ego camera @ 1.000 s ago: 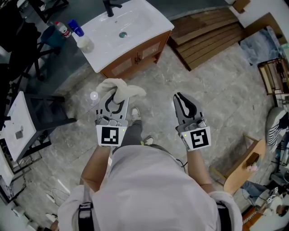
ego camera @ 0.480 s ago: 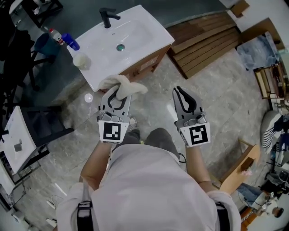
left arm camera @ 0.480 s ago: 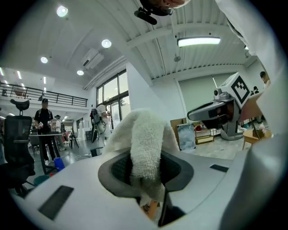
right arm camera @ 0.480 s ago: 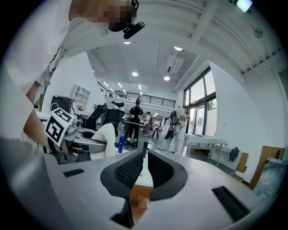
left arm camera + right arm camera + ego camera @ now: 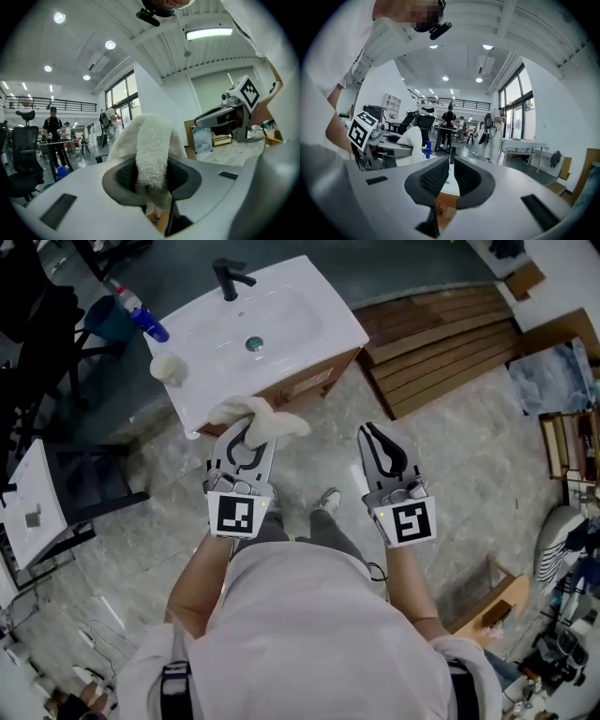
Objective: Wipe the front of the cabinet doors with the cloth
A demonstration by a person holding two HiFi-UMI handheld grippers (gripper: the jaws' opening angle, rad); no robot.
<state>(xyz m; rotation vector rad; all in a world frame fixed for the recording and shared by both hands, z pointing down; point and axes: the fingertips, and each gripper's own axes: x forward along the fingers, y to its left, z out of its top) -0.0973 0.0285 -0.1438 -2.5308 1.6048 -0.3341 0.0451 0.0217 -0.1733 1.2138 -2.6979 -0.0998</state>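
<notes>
The grey marbled floor [image 5: 450, 484] filled most of what I saw looking down. On it, ahead of me, stood the vanity cabinet [image 5: 246, 388] under its white sink top [image 5: 323, 320], with a stack of wooden planks [image 5: 441, 329] lying just beside it on my right. Of the cabinet doors [image 5: 309, 382] I could see only a thin, foreshortened strip of brown wood below the top's edge (the steep angle allowed no more), and nothing was touching them. The cloth [image 5: 267, 418], a pale towelling bundle, sat pinched in my left gripper [image 5: 246, 432], near the cabinet's front corner but not against it. One thick fold ran down between the pads and the rest bulged out past the tips. My right gripper [image 5: 375, 435] hung level beside it, jaws drawn together on nothing. I judged the wiping not yet begun, and the grip worried me. With only a fold clamped, dragging the cloth across the wood could tug it loose. If the loose bulk rolled aside, the bare tips might scrape the door instead. I would also have to get much lower, and a careless swing of the idle right gripper could knock the sink top's edge. The small blue bottle [image 5: 150, 322] at the top's far corner stood well apart from all this.
</notes>
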